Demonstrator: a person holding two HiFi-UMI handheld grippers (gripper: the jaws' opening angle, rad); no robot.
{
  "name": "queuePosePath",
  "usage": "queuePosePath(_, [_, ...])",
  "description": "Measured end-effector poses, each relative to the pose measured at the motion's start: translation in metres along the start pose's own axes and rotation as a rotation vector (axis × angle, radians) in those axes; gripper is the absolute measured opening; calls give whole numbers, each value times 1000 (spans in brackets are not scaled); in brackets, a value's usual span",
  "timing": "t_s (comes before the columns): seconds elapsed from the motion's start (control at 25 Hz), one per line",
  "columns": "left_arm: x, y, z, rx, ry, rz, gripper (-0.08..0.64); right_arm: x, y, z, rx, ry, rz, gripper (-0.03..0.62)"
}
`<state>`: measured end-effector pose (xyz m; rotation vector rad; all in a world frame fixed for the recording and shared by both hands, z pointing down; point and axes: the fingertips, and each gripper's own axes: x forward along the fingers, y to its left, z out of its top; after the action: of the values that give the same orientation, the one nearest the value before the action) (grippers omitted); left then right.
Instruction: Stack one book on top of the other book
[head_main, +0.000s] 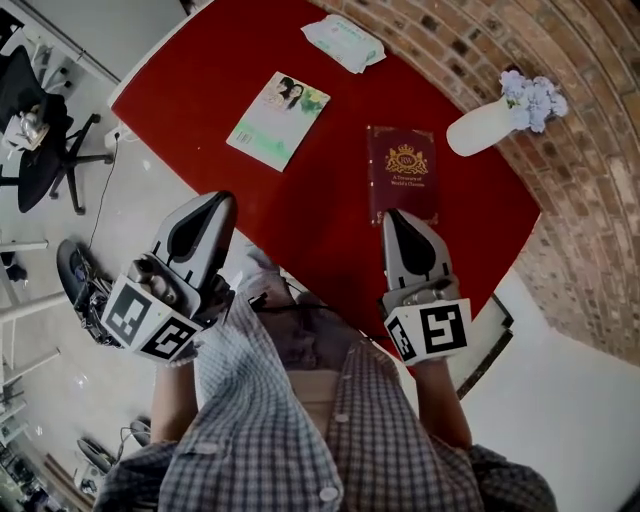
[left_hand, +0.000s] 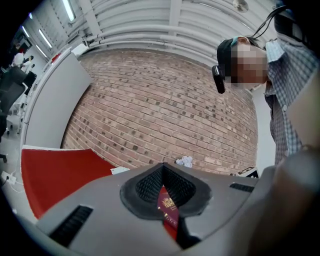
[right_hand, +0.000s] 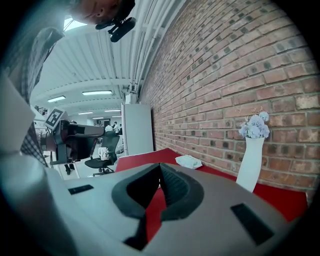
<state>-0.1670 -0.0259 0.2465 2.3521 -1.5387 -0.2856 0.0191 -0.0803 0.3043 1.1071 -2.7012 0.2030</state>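
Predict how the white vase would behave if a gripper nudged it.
The white vase stands tall and narrow, so it would probably tip rather than slide. Its smooth surface looks ceramic, so it may be slippery and breakable.

place: open office | evidence: swivel chair (right_hand: 110, 141), strip ceiling lights (right_hand: 97, 92), brick wall (right_hand: 225, 75)

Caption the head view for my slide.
Shut and empty, the left gripper and right gripper face a red table where a maroon book and a green book lie apart.
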Motion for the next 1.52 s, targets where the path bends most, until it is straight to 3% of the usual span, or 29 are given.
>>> queuePosePath(0.2, [25, 37, 2, -13, 37, -64, 8, 26, 4, 2, 11, 18, -60, 8])
queuePosePath(0.6, [86, 105, -4, -15, 191, -207, 8, 95, 5, 1, 61, 75, -165, 8])
queuePosePath(1.04, [117, 166, -42, -42, 399, -297, 8, 162, 5, -21, 116, 142, -231, 8])
queuePosePath(1.28, [129, 211, -73, -33, 514, -214, 8, 190, 4, -40, 140, 192, -248, 8])
queuePosePath(1.52, [137, 243, -111, -47, 635, -188, 8, 210, -3, -70, 182, 249, -307, 8])
